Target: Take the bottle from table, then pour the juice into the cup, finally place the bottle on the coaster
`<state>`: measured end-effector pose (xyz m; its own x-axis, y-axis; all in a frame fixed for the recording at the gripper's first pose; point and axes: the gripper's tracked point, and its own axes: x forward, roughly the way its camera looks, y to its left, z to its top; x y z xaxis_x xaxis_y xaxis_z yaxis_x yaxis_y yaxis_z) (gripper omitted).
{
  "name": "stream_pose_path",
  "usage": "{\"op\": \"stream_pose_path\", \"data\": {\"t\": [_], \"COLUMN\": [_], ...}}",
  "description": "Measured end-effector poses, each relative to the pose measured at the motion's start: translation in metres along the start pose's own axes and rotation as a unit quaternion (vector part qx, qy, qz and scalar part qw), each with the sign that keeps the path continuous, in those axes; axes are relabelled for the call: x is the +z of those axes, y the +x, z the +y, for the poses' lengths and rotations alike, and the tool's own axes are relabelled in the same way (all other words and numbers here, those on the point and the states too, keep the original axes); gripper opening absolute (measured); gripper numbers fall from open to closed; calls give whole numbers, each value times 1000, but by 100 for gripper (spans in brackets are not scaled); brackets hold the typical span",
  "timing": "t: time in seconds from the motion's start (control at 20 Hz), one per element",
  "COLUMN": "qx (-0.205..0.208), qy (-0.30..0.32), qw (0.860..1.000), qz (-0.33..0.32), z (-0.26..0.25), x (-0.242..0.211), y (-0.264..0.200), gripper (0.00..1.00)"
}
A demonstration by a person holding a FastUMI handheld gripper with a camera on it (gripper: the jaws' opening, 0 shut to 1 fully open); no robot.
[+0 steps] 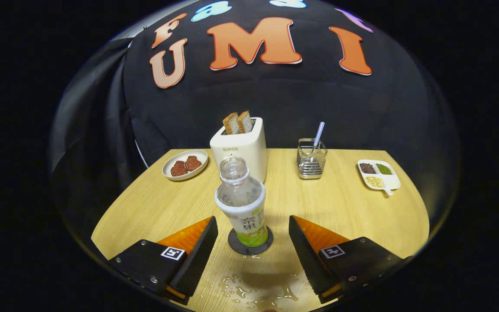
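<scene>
**Bottle stands on the coaster, claw open around it**

A wooden table [353, 208] runs back to a black cloth wall. At the near edge, the gripper [253, 242] is spread wide, its two fingers well apart and touching nothing.

Between the fingertips, and slightly ahead of them, a clear plastic bottle [243, 203] stands upright on a dark round coaster [236, 247]. The bottle has no cap, looks nearly empty, and wears a white and green label on its lower half. There is a gap between the bottle and each finger.

Nearer than the coaster, at the table's near edge between the fingers, small puddles and drops of spilled liquid [254, 290] lie on the wood.

Behind the bottle, near the far edge, a cream toaster [238, 151] holds two slices of toast [238, 122] standing up out of its slots. To its left, towards the far left corner, a small oval plate [185, 164] carries two dark reddish pieces of food. Right of the toaster, a wire holder [311, 160] has a striped straw [319, 135] leaning in it. Towards the far right corner sits a white divided dish [379, 174] with dark, green and pale fillings in its compartments.
</scene>
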<state>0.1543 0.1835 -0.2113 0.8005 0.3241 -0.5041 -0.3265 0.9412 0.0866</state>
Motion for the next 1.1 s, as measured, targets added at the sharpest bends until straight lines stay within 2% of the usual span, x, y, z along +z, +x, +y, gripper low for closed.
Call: {"op": "stream_pose_path", "data": {"t": [0.3,0.5,0.75,0.9,1.1], "qx": [-55,-91,-132,-128,-137], "qy": [10,29,11,26,14], "qw": [996,988,974,968,965], "qz": [-74,-125,-185,-215,-223], "z": [-37,-63,-86,-82,-80], "x": [70,103,139,144,134], "y": [-95,-148,-206,-226,-236], "gripper": [97,97,97,97,97]}}
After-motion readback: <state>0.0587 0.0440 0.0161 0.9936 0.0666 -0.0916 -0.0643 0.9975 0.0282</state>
